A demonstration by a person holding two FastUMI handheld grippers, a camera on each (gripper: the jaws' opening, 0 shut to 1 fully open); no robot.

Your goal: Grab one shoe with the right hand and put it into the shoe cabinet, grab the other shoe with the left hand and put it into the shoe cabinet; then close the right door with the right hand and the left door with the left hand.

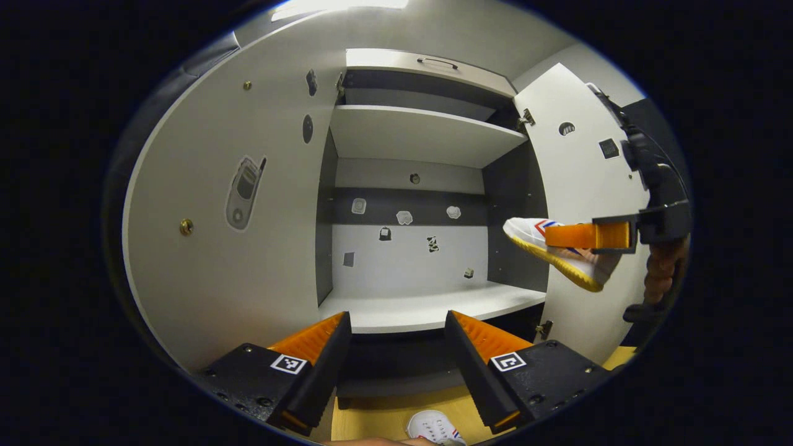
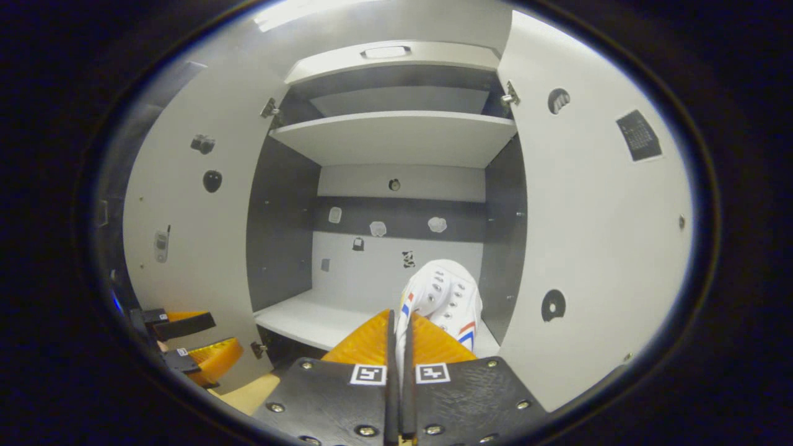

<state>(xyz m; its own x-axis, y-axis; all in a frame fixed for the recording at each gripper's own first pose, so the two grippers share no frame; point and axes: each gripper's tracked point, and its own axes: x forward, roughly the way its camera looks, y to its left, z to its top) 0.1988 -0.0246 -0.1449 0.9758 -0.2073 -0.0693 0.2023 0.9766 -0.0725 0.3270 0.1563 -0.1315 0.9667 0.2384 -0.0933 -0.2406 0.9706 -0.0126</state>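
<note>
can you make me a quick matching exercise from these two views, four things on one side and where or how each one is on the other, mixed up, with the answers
Things:
1. right gripper
2. left gripper
3. second shoe
4. cabinet doors

States:
A. lying on the floor below the cabinet
B. open, holding nothing
C. both swung open
D. shut on the held shoe, in the air at the cabinet's right side

Pairs: 1-D, 2-B, 3-A, 4-C

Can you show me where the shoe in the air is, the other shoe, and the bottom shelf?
Held shoe [image 1: 545,238], left gripper view, on its side.
Other shoe [image 1: 433,427], left gripper view, on its toe.
Bottom shelf [image 1: 427,306], left gripper view, on its bare top.
</note>
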